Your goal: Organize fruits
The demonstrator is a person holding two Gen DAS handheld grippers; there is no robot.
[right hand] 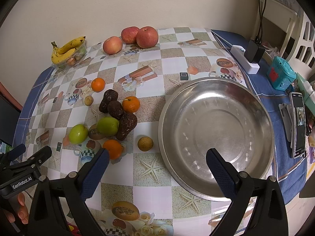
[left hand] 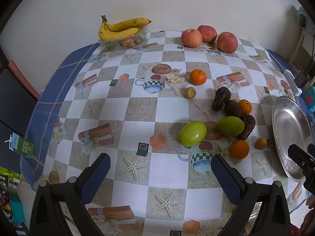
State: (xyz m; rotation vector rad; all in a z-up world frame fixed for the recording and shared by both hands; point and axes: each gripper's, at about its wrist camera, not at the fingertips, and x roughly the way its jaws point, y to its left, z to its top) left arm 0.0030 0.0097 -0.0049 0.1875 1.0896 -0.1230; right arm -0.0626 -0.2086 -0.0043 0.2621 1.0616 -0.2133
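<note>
Checkered, picture-printed oilcloth covers the table (right hand: 153, 188), above which the left gripper (left hand: 160, 169) and the right gripper (right hand: 157, 163) both hover spread wide and empty. Just beyond the right one sits a round steel basin (right hand: 261, 106), empty, with oranges, green fruits (right hand: 107, 125) and dark wrinkled fruits (right hand: 126, 125) clustered beside it. Three red apples (right hand: 146, 37) and a bunch of yellow bananas (right hand: 66, 49) lie by the far wall.

A phone (right hand: 298, 124) lies on the blue cloth (right hand: 279, 106) at the right table edge, near a teal box (right hand: 280, 73) and a white power strip (right hand: 245, 59) carrying a black charger (right hand: 255, 51).
</note>
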